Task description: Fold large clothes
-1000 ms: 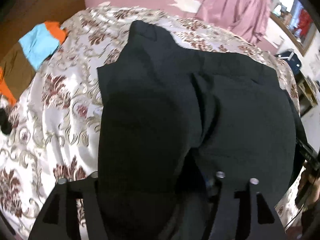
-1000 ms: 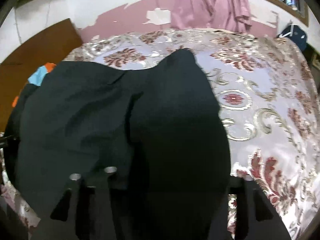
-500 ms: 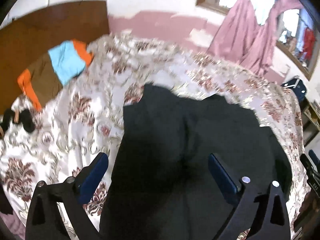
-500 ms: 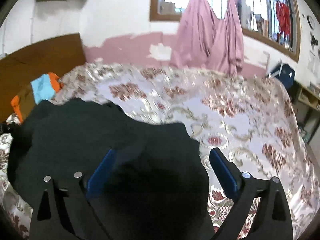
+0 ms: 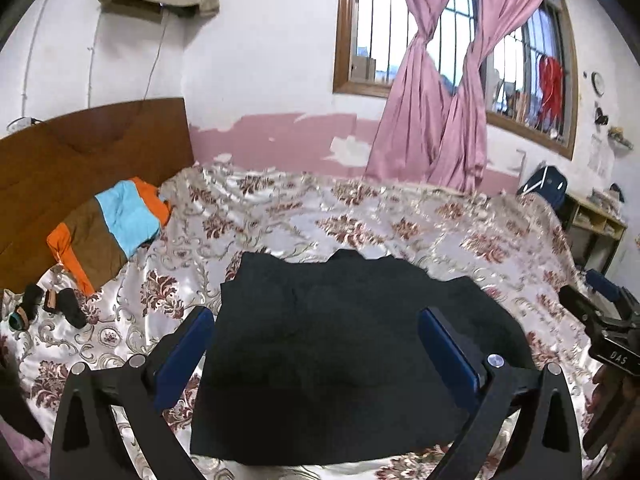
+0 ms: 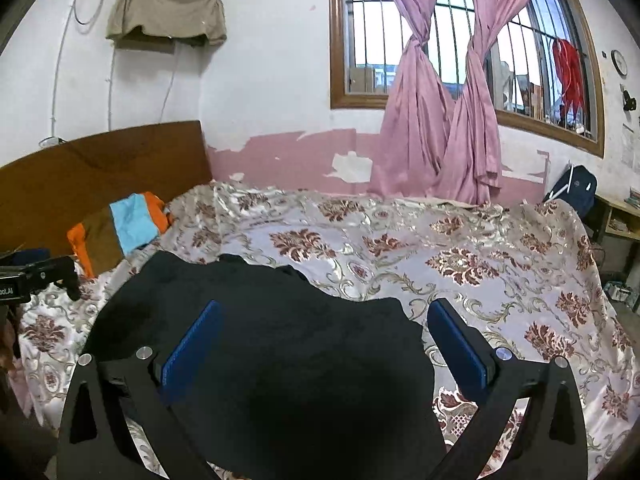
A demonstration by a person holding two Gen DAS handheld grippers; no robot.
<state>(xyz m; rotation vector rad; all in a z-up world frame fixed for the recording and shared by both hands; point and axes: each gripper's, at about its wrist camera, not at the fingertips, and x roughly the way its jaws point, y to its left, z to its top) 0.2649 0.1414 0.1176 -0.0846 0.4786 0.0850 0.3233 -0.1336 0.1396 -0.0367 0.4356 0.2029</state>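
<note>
Black garment (image 5: 344, 344) flat on bedspread (image 5: 400, 220)

My right gripper (image 6: 322, 326) has just been opening, its blue pads (image 6: 460, 344) now wide with nothing between them, above the black garment (image 6: 288, 344) lying folded on the floral bedspread (image 6: 500, 264). An orange, brown and blue cloth (image 6: 120, 228) lies by the headboard (image 6: 100, 168).

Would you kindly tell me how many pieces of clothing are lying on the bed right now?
2. The black garment lies folded at the near edge of the bed, below both open grippers. The orange, brown and blue garment lies by the headboard. Others may be out of view.
</note>
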